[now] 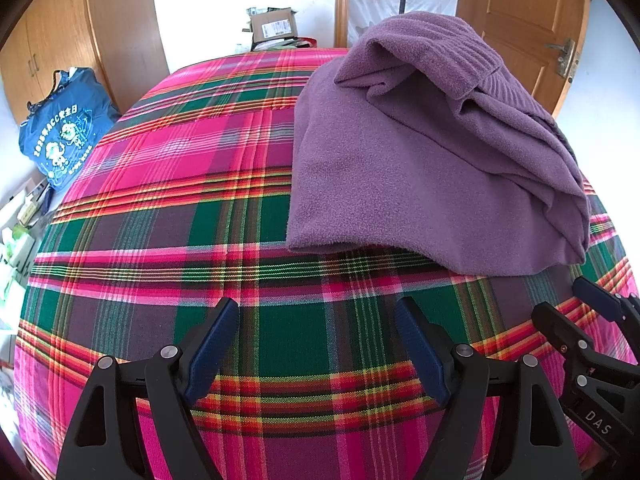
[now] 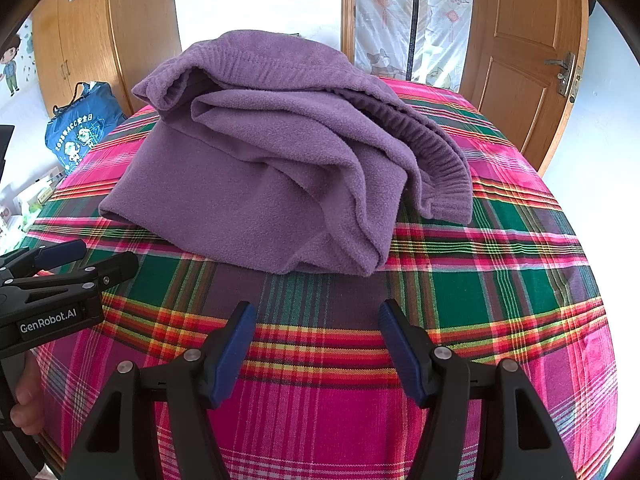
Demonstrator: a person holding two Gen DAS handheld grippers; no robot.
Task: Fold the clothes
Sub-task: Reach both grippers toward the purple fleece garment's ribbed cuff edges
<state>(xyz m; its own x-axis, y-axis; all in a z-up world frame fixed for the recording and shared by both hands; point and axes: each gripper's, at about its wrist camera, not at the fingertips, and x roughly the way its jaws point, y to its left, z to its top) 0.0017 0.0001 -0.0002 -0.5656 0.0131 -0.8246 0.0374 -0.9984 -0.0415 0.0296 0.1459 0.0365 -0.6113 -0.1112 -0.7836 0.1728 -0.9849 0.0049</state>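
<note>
One purple fleece garment [image 2: 260, 168] lies bunched on the plaid cover [image 2: 500, 280]: soft, light, floppy; its near hem suits pinching. Left gripper [image 1: 316, 344] and right gripper [image 2: 316, 344] gape empty before it.

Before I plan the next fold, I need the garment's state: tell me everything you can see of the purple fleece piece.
The purple fleece garment lies in a loose, bunched heap on the plaid bedcover. It looks soft and fuzzy, with a ribbed band curving along its right side and an opening gaping at the far top. Several layers overlap in rumpled folds; the near edge lies flat on the cover. Neither gripper touches it: both hang open just short of it.
</note>
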